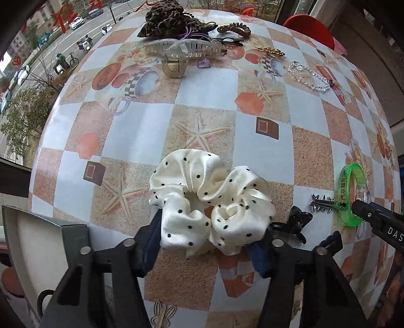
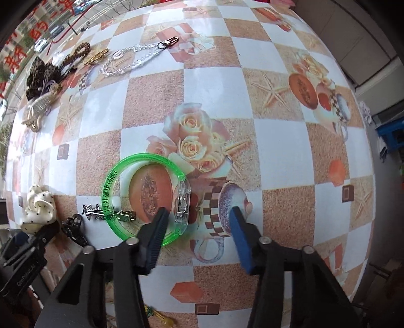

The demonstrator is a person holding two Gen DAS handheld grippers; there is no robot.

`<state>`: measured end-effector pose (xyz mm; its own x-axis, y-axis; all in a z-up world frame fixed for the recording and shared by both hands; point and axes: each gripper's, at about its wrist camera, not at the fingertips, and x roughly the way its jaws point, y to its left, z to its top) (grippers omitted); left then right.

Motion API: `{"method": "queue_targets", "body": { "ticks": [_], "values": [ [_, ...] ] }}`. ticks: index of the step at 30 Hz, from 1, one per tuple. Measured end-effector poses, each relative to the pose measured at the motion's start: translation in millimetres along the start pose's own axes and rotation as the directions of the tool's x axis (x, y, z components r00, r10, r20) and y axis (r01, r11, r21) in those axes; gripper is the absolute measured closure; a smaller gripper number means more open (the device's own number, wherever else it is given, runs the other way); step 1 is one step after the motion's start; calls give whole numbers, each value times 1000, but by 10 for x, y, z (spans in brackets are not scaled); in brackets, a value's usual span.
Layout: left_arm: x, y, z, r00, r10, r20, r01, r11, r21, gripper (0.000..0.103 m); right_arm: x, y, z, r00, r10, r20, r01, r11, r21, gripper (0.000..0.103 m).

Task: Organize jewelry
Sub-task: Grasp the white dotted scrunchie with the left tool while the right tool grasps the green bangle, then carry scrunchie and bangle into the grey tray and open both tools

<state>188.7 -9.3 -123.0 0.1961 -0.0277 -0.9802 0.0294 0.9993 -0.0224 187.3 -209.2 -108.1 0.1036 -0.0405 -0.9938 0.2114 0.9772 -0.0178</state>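
Note:
A white polka-dot scrunchie (image 1: 210, 201) lies on the patterned table, between the fingers of my left gripper (image 1: 209, 227), which is open around it. It also shows in the right wrist view (image 2: 39, 207). A green translucent bracelet (image 2: 141, 196) with a clear clasp lies in front of my right gripper (image 2: 199, 219), which is open; the left finger sits over the bracelet's near edge. The bracelet also shows in the left wrist view (image 1: 351, 191). A silver clip (image 2: 101, 213) lies partly under the bracelet.
A black claw clip (image 1: 294, 223) lies right of the scrunchie. An open grey box (image 1: 32, 232) stands at the near left. At the far edge lie a dark scrunchie (image 1: 169, 20), a clear claw clip (image 1: 186, 48), a gold clip (image 1: 171, 66), a coil tie (image 1: 233, 29) and a crystal chain (image 1: 309, 75).

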Motion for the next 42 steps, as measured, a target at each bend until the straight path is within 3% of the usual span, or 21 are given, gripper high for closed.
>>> {"method": "queue_targets", "body": {
  "ticks": [1, 5, 17, 25, 33, 42],
  "values": [
    [-6, -18, 6, 1000, -4, 5, 4, 1000, 8, 62, -5, 23, -28, 1000, -2, 6, 2, 1000, -7, 63],
    [-33, -31, 26, 1000, -25, 15, 25, 1000, 11, 77, -12, 112, -31, 1000, -3, 20, 4, 1000, -28, 92],
    [-556, 142, -248, 992, -87, 86, 84, 995, 46, 78, -305, -50, -198, 995, 90, 35, -91, 995, 28, 92],
    [-913, 247, -620, 988, -105, 113, 100, 994, 53, 78, -669, -121, -408, 989, 141, 49, -141, 990, -6, 92],
    [-1184, 742, -978, 987, -81, 136, 88, 995, -46, 78, -878, 494, -681, 975, 221, 30, -216, 969, -118, 92],
    [-1215, 1792, -1385, 992, 53, 111, -25, 970, -242, 78, -1016, 1661, -988, 948, 317, -40, -313, 895, -317, 92]
  ]
}}
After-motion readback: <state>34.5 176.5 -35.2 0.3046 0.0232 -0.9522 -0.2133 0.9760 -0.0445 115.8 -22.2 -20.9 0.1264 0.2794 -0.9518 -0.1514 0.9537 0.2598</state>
